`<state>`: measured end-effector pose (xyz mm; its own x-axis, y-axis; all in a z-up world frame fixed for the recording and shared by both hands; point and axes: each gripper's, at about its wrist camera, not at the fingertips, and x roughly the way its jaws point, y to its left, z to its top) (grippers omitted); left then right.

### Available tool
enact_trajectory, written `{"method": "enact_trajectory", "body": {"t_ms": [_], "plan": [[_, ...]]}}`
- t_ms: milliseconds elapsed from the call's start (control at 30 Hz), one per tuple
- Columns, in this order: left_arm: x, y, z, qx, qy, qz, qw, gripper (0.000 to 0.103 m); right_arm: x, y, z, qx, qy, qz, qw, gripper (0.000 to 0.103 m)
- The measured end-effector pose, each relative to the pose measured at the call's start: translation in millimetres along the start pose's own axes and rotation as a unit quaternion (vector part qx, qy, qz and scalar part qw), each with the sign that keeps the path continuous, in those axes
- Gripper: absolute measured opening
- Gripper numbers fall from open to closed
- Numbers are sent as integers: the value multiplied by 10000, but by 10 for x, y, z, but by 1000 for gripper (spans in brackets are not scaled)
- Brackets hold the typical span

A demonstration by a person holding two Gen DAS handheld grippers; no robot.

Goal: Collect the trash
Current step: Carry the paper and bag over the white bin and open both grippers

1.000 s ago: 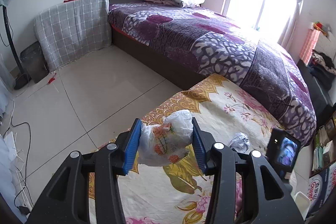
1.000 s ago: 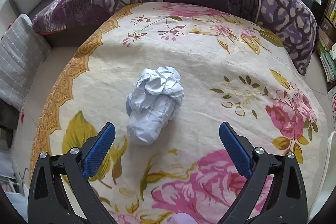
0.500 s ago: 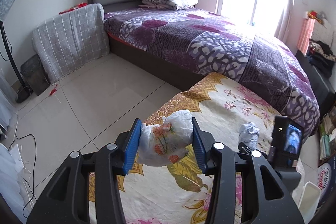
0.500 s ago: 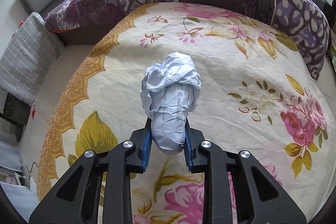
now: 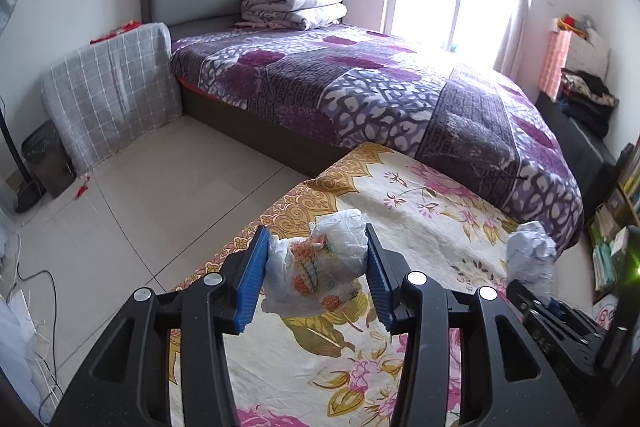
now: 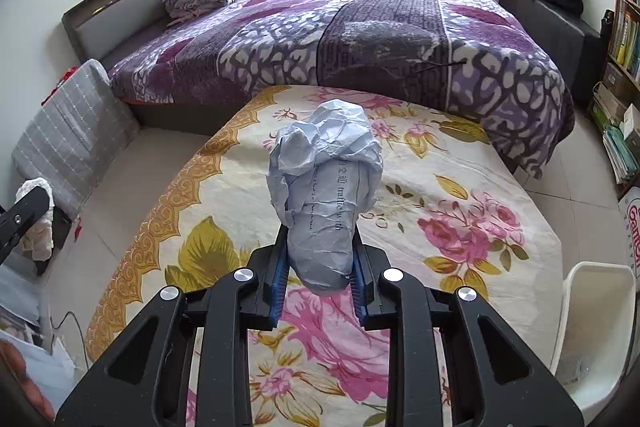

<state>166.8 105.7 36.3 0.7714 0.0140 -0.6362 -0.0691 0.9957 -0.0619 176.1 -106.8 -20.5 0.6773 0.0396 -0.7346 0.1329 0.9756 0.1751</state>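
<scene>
My left gripper [image 5: 316,279] is shut on a crumpled white plastic bag with orange print [image 5: 320,267], held above the floral tablecloth [image 5: 420,219]. My right gripper [image 6: 319,267] is shut on a crumpled ball of white printed paper [image 6: 326,187], lifted above the same cloth [image 6: 460,195]. The paper ball also shows at the right in the left wrist view [image 5: 530,253]. The left gripper with its bag shows at the far left edge of the right wrist view [image 6: 34,223].
A white bin [image 6: 596,327] stands at the cloth's right edge. A bed with a purple cover [image 5: 380,87] lies beyond the table. A grey checked cushion [image 5: 112,87] leans by the bed. Shelves of books [image 6: 624,39] stand at the right. Tiled floor [image 5: 140,195] lies at the left.
My right gripper closed on the paper ball and lifted it off the cloth, tilting up toward the room. The left gripper kept hold of the plastic bag and rose slightly.
</scene>
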Motion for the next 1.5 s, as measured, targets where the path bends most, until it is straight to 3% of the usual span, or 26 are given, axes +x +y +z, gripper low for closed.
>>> {"method": "enact_trajectory", "body": {"t_ms": [233, 433, 667, 967, 1500], "plan": [[-95, -216, -105, 196, -66, -70, 9998, 46, -250, -366, -296, -11, -141, -294, 9995, 26], [13, -465, -274, 349, 116, -143, 9992, 46, -332, -689, -472, 80, -294, -525, 9982, 26], [-46, -795, -342, 482, -162, -291, 9983, 46, -476, -976, -387, 180, -434, -672, 9966, 26], [-68, -1218, -411, 681, -226, -546, 9959, 46, -708, -1378, -310, 516, -597, -836, 9934, 27], [-99, -1877, -649, 1167, -102, -986, 9882, 46, -869, -2143, -377, 1138, -444, -1443, 9820, 28]]}}
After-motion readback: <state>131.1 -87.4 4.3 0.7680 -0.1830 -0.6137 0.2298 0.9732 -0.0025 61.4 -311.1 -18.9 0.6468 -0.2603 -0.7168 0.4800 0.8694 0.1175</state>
